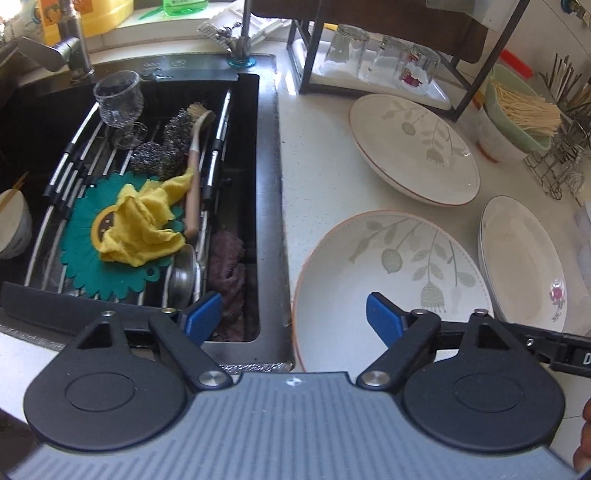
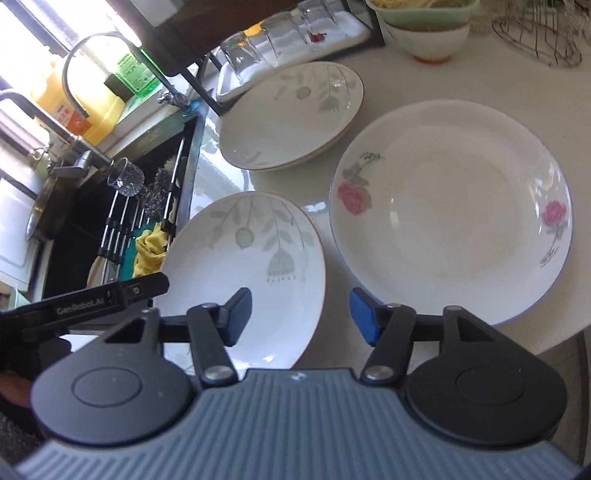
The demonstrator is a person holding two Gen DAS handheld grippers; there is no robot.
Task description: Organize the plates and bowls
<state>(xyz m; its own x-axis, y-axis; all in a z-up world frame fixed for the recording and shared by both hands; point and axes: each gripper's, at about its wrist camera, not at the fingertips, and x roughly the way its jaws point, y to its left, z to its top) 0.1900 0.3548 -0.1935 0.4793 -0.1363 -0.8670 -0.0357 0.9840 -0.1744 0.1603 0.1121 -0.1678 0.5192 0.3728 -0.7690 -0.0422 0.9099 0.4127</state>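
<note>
A white plate with a grey leaf pattern [image 1: 388, 273] [image 2: 236, 266] lies on the counter beside the sink. My left gripper [image 1: 293, 319] is open and straddles its left rim, one finger over the sink edge and the other over the plate. My right gripper [image 2: 301, 317] is open around the plate's right rim, and neither pad touches it. A second leaf plate [image 1: 413, 147] [image 2: 291, 118] lies farther back. To the right is a rose-patterned plate [image 1: 524, 258] [image 2: 450, 206]. At the back, a green bowl [image 1: 517, 122] [image 2: 424, 13] sits stacked in a white bowl [image 2: 430, 38].
The sink [image 1: 267, 155] holds a rack with a glass [image 1: 118, 98], a brush [image 1: 194, 166], scourers, a yellow cloth [image 1: 144, 225] and a green mat. Upturned glasses [image 1: 384, 55] stand on a black-framed rack. A wire cutlery holder [image 1: 561, 162] is at the far right. The counter's edge [image 2: 576, 328] runs just right of the rose plate.
</note>
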